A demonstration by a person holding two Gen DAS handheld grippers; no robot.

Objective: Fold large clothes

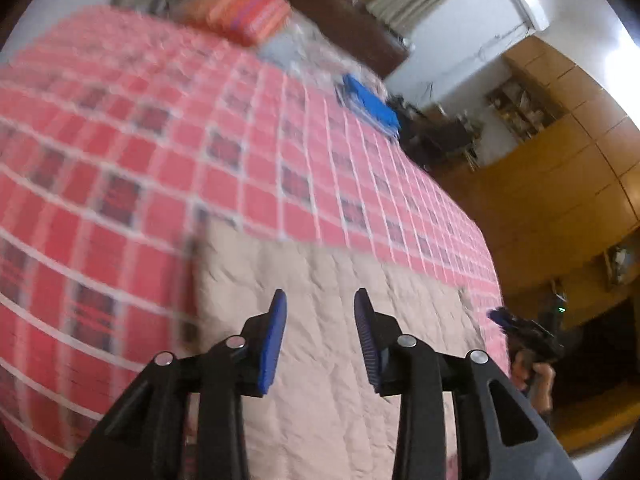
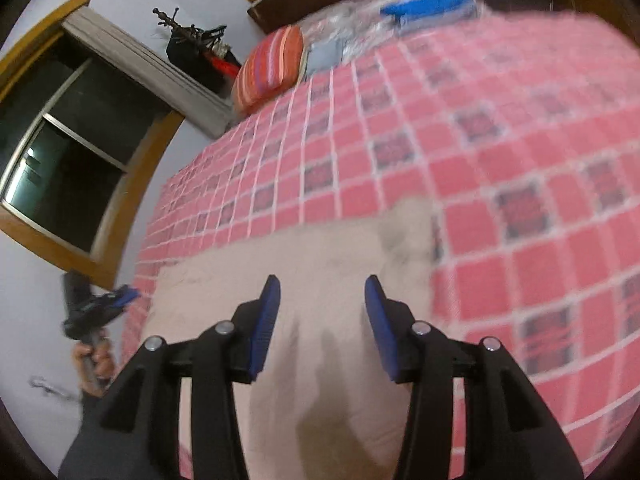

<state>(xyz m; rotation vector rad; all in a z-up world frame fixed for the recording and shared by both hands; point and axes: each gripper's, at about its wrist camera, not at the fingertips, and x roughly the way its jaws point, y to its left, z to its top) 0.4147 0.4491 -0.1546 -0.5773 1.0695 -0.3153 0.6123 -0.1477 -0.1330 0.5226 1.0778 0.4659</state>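
Above a beige garment spread flat on the checked bedspread, ready for folding. Left gripper and right gripper poised with jaws apart, empty.

Red-checked bed bears beige quilt, striped pillow.

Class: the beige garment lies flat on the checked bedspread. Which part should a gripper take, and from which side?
Take the beige garment at its far right corner, coming in low from the bedspread side. It lies flat, so only its edges offer the open right gripper a bite.
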